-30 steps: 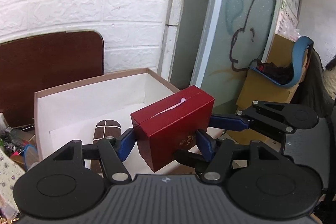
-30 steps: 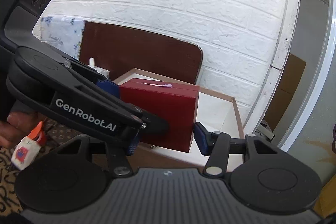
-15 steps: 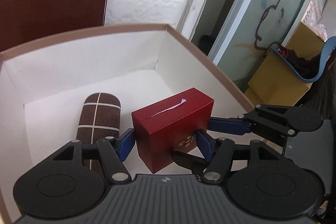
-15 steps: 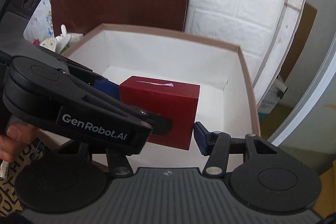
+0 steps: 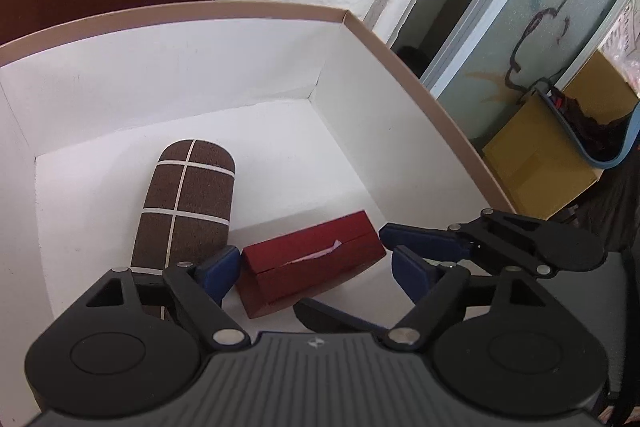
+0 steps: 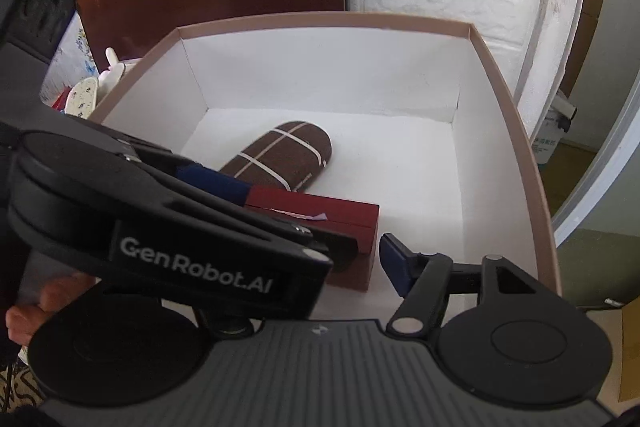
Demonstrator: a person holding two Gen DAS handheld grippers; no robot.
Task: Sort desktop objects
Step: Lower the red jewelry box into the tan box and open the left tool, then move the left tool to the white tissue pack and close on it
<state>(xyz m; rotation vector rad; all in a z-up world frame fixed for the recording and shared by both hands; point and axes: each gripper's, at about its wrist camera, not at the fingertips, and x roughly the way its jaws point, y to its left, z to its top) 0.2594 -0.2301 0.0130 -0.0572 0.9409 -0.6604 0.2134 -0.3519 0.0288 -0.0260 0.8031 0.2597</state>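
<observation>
White tray [image 5: 208, 39], brown case [image 5: 188, 203] inside

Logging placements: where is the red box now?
The red box lies on the white carton floor, right of the brown case, between the open left claw fingers.

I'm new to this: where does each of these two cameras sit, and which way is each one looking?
Left wrist: sits on the left gripper, looking forward and down into the white cardboard box; the right gripper intrudes at right.
Right wrist: sits on the right gripper, facing the same box; the left gripper's body and the person's hand show at left.
Both see the red box and brown plaid case.
</observation>
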